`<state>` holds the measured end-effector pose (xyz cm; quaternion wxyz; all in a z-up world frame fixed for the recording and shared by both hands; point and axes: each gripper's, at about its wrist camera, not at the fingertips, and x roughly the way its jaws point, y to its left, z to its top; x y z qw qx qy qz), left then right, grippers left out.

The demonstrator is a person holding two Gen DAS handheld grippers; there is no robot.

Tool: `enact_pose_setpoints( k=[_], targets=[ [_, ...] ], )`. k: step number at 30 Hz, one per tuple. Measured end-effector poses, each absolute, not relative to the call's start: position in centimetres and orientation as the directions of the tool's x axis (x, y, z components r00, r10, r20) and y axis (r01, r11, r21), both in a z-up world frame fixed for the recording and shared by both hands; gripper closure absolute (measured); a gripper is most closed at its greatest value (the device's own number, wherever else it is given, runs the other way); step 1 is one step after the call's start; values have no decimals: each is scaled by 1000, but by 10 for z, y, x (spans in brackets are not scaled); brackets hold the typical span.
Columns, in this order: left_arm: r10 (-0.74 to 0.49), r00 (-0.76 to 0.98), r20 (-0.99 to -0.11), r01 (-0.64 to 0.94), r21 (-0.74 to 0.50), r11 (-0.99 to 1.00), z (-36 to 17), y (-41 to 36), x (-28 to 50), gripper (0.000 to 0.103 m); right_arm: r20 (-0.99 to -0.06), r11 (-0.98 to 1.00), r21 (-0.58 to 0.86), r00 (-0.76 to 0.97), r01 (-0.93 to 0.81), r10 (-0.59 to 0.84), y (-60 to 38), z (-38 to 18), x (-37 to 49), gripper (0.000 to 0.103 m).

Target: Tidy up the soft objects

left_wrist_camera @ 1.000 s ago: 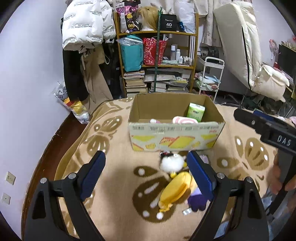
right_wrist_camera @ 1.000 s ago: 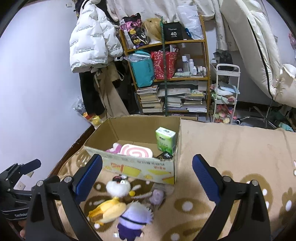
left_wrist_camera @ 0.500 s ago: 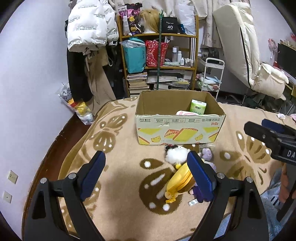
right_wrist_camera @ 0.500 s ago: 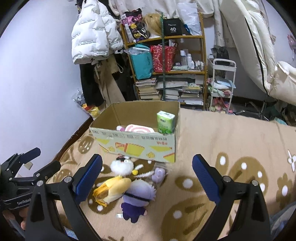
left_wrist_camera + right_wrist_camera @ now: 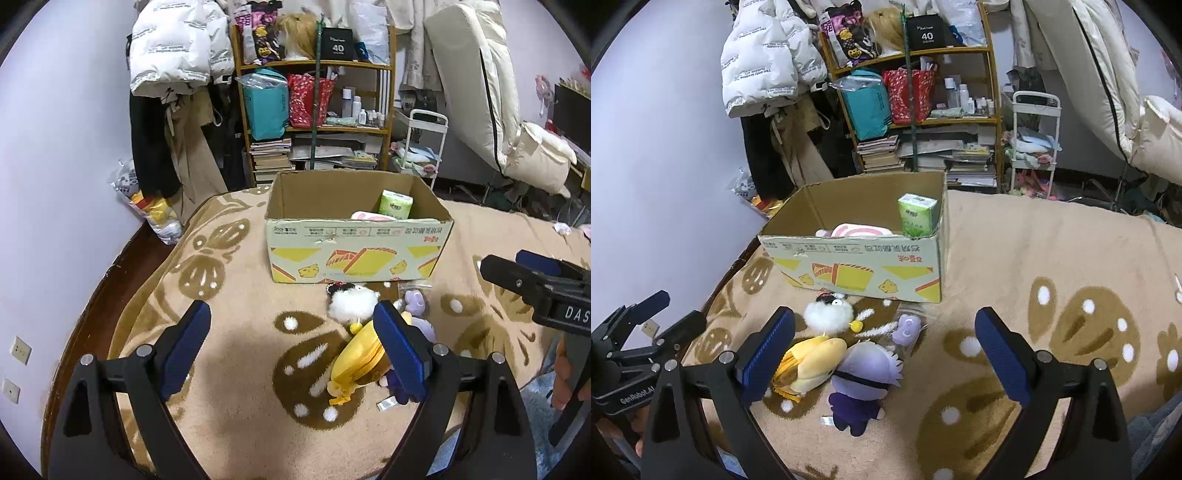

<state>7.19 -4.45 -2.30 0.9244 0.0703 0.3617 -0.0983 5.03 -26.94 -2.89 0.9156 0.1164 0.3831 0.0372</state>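
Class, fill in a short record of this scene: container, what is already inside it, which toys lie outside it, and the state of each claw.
Container: open cardboard box on beige patterned blanket
Inside: green tissue pack, pink-and-white swirl cushion
Outside, in front of the box: white fluffy plush, yellow plush, purple-haired doll, small lilac toy
Left claw: open, empty
Right claw: open, empty

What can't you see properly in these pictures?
- Purple plush doll: left wrist view, mostly hidden behind the left tongs' blue pad.
- Pink-and-white swirl toy in the cardboard box: both views, lower part hidden by the front wall.
- Small print on the green tissue pack: too small to read.
- Yellow plush toy: right wrist view, partly behind the right tongs' pad.
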Motion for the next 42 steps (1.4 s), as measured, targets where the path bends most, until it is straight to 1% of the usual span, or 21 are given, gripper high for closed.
enact_pose_setpoints(
  k=[3,5,14,18,22,28,35,42],
  targets=[
    [-96,719,-688,228,104,968,-29,-48,75,14,-699,968,248,697,27,160,-271,-32,53,1],
    [-91,716,-692,228,109,968,-31,-49,75,14,-702,967,253,693,29,163,-272,-33,54,1],
    [-127,675,-727,227,41,973,-40,-43,86,14,-734,967,252,660,46,161,-272,-44,61,1],
    [-165,649,-742,262,14,965,-46,-51,86,14,-763,971,231,630,59,143,-271,-55,69,1],
    [-195,611,-767,314,9,949,-55,-67,87,14,-790,963,259,589,71,169,-271,-68,78,1],
    [-201,548,-812,371,20,928,-74,-90,88,14,-839,964,252,517,89,171,-272,-87,87,1],
    [-181,457,-871,391,13,920,-101,-110,94,14,-890,963,249,417,102,186,-270,-113,97,1],
    [-143,424,-894,377,31,926,-117,-115,101,14,-916,962,258,339,85,215,-263,-134,105,1]
  ],
)
